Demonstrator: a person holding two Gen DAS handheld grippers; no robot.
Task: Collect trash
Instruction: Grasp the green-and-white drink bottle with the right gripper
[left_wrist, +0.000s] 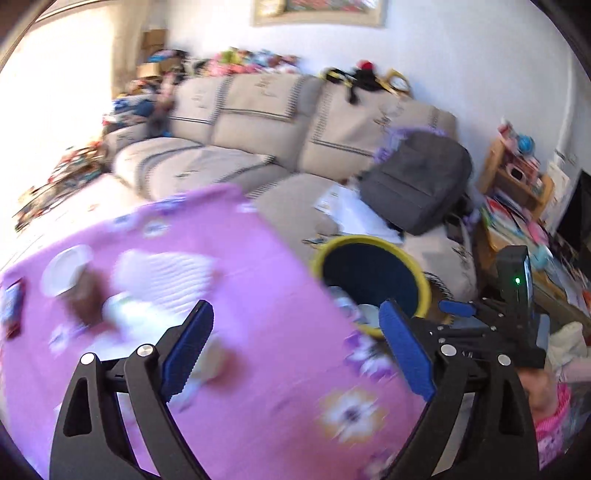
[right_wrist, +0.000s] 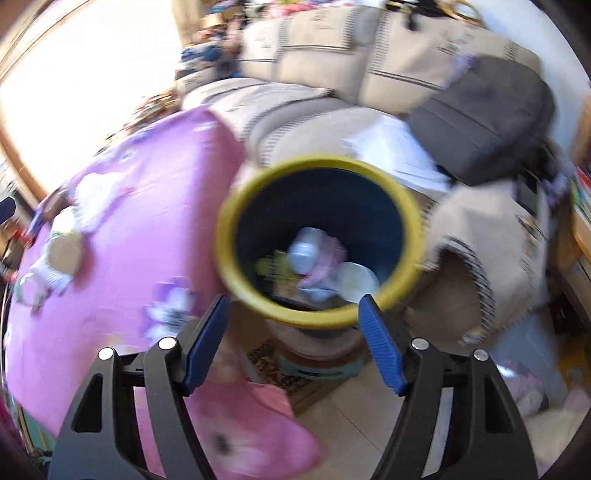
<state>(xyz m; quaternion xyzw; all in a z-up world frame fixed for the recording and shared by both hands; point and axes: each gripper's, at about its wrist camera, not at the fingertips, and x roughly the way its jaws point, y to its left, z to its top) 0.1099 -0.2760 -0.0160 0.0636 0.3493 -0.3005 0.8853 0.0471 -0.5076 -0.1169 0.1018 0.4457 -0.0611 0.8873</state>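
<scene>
While both jaws stand wide and empty, the left gripper faces leftover trash far-left on the pink-clothed table — right gripper overlooks the yellow-rimmed bin.

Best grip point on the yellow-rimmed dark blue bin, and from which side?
Take the yellow-rimmed dark blue bin by its thick yellow rim, near side, coming from above with one finger inside and one outside. It stands upright with its mouth open and its body is too wide for the jaws. The right gripper, open and empty, is already over that edge; the pink flowered tablecloth crowds the left side.
</scene>
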